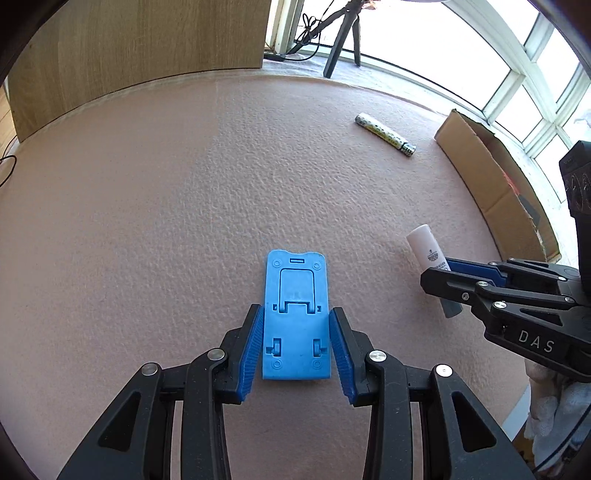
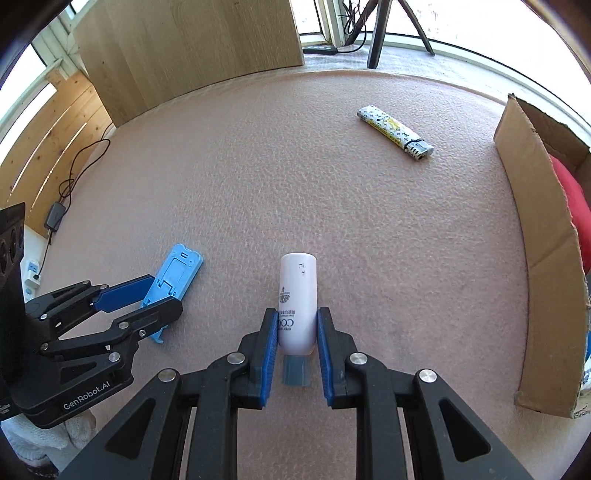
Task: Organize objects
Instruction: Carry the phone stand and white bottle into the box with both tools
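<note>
- Pink, pebbled mat [image 1: 184,221], soft-looking and grained like leather, covers the whole work surface; a pale wooden panel [image 1: 140,37] stands along its far edge.
- Blue moulded-plastic stand [image 1: 295,317], a flat rounded rectangle with a recessed hinged flap and small slots, lies on the mat between the fingers of the left gripper [image 1: 296,332]. The ribbed blue pads flank its long edges with the jaws spread; in the left wrist view a thin gap shows on each side, so the claw is released rather than clenched.
- In the right wrist view the same stand appears tilted, its far end raised off the mat, though the fisheye makes this hard to confirm.
- White cylindrical bottle [image 2: 297,299], smooth and glossy with printed lettering and a grey cap [image 2: 295,371] at its near end, lies along the axis of the right gripper [image 2: 297,332]. Both ribbed blue pads press against its sides: the claw is clenched on the bottle.
- The bottle sits just to the right of the stand, near but apart.
- Slim lighter [image 2: 394,133] with a white patterned wrap, yellow accents and a metal head lies flat on the mat, well apart from both grippers, towards the far right.
- Brown corrugated cardboard box [image 2: 535,236], open-topped with torn edges, stands at the right margin of the mat; something red [image 2: 576,206] shows inside.
- Black tripod legs [image 1: 343,33] stand beyond the mat by the window.
</note>
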Demonstrator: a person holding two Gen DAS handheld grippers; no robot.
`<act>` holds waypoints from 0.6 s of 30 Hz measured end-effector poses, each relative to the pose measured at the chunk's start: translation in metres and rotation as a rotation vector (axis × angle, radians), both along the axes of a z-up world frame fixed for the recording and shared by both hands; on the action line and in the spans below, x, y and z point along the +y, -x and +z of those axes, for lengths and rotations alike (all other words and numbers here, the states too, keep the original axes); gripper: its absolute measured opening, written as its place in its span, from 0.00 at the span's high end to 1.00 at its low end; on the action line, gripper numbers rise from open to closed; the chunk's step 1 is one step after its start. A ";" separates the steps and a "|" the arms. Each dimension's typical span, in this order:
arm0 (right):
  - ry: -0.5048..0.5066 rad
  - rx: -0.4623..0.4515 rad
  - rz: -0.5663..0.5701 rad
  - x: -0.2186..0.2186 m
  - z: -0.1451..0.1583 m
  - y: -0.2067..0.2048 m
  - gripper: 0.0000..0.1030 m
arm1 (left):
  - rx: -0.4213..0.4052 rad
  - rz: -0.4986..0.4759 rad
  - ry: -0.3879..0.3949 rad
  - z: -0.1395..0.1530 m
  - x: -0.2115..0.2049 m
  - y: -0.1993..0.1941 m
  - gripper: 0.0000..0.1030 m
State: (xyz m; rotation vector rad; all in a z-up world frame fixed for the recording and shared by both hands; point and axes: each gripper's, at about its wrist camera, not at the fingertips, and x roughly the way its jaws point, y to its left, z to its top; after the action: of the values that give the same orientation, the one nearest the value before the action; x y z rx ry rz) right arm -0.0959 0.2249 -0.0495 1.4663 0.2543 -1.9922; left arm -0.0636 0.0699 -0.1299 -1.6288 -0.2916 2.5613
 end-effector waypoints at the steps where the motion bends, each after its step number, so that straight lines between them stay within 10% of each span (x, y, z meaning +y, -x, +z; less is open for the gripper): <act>1: 0.010 -0.003 -0.010 0.007 0.001 0.000 0.82 | 0.001 -0.007 -0.009 0.001 0.007 -0.001 0.62; 18: 0.113 0.083 -0.151 0.110 0.058 0.016 0.82 | 0.123 -0.131 -0.056 0.065 0.100 0.027 0.62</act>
State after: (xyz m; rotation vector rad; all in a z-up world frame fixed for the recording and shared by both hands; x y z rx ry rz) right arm -0.1124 0.3344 0.0087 1.3681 0.0661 -2.1536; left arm -0.0903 0.1694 -0.0646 -1.4154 -0.2360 2.5173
